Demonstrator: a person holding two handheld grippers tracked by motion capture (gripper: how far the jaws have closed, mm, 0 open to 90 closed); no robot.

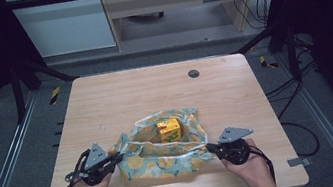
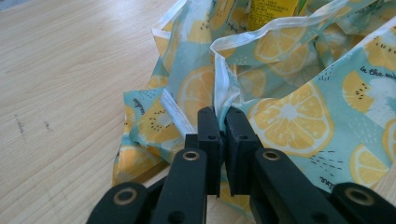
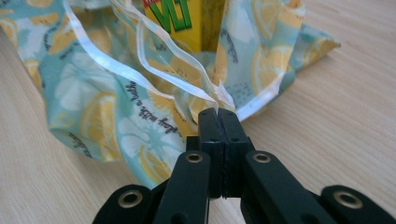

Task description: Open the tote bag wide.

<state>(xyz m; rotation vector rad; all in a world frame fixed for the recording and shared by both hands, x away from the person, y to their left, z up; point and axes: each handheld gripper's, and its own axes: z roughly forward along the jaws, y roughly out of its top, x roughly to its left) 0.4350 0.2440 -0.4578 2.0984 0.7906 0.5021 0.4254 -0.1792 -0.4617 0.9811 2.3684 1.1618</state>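
Table: a pale wooden table (image 1: 105, 103) with a small dark round plug (image 1: 193, 73) set in its far half, and most of its top bare.

Bag: a soft teal fabric bag printed with yellow lemon slices and edged in white (image 1: 154, 158) lies on the near half of the table, mouth gaping upward, slumped between the two hands.

Carton: a small yellow rectangular carton (image 1: 169, 130) stands upright inside the bag, toward its far side.

Left tool (image 2: 222, 114): clenched on the white-trimmed rim at the bag's left end (a thin fold of cloth is all it has).

Right tool (image 3: 218, 114): clamped tight on the rim at the bag's right end, where the white edging bunches together.

Risk, grip: each pinch takes in only a sliver of hem, so I'd expect the cloth to slide out if either hand tugs sharply.

Risk, carton: the carton is loose and tall; an uneven lift or a sagging side would likely tip it over or let it roll toward the open mouth.

Risk, mouth: pulling the ends apart too hard could flatten the opening against the carton.
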